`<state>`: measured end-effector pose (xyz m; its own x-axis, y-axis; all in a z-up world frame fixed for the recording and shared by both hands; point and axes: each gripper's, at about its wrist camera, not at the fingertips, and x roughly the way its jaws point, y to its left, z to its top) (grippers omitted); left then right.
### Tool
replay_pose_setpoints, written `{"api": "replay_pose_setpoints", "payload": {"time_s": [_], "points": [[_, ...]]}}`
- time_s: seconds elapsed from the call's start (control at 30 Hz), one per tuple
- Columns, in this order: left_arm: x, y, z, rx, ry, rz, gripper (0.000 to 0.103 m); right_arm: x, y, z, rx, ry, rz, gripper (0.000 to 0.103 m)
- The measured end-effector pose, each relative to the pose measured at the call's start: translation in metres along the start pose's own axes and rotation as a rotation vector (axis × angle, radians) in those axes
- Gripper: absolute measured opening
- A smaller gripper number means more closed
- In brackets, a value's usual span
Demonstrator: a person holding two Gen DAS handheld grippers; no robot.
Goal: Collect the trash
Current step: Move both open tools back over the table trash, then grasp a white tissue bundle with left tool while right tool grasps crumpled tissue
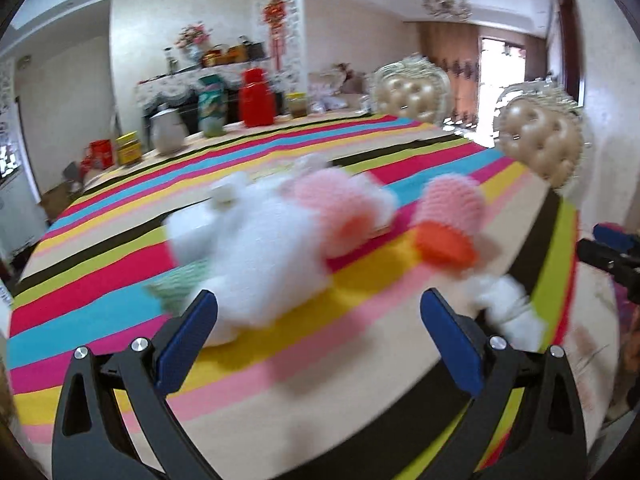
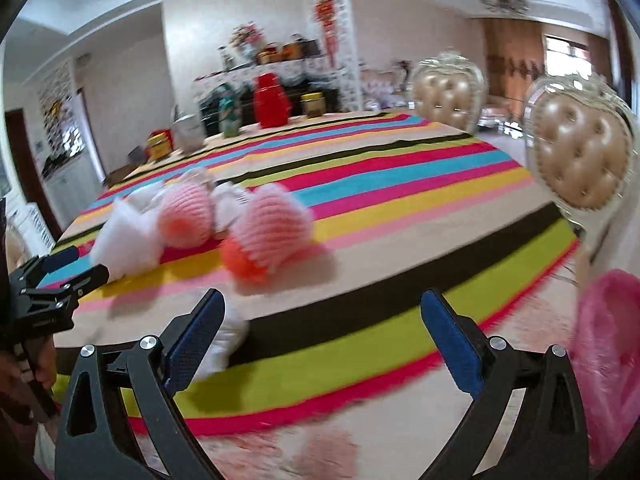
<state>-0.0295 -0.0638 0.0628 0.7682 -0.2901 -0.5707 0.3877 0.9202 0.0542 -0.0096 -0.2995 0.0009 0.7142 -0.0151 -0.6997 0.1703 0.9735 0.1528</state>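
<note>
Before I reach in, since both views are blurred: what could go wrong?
1. The pink foam nets and white paper scraps lie bunched together; a grab may take only part or scatter them.
2. One crumpled white piece sits near the table edge and could get knocked off.

Your left gripper [image 1: 318,332] had two black, wishbone-shaped finger arms with triangular cut-outs, each carrying two round silver screw heads near the top. Its fingers [image 1: 184,340] ended in flat blue pads with a fine dotted texture on the inner faces. Your right gripper [image 2: 320,334] was built the same way, black frame, silver screws and blue textured pads [image 2: 450,344], and from its camera the left tool showed a black pistol-style handle below its black linkage.
</note>
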Motion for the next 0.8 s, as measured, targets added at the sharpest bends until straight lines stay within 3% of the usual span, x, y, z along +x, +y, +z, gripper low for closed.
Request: {"api": "replay_pose_setpoints", "payload": {"time_s": [0.17,0.4,0.53,0.63,0.8], "points": [[0.005,0.05,-0.013,-0.07,0.08,0.081,0.098,0.016,0.032,0.002,-0.038,0.065,0.044,0.094],[0.023,0.091,-0.014,-0.179,0.162,0.031,0.097,0.035,0.05,-0.005,-0.01,0.18,0.104,0.094],[0.038,0.091,-0.012,-0.18,0.215,0.027,0.079,0.044,0.058,-0.009,-0.013,0.215,0.083,0.094],[0.047,0.088,-0.008,-0.167,0.221,0.028,0.077,0.049,0.062,-0.009,-0.018,0.234,0.084,0.083],[0.06,0.084,-0.005,-0.158,0.25,0.004,0.062,0.059,0.07,-0.011,-0.032,0.268,0.084,0.066]]}}
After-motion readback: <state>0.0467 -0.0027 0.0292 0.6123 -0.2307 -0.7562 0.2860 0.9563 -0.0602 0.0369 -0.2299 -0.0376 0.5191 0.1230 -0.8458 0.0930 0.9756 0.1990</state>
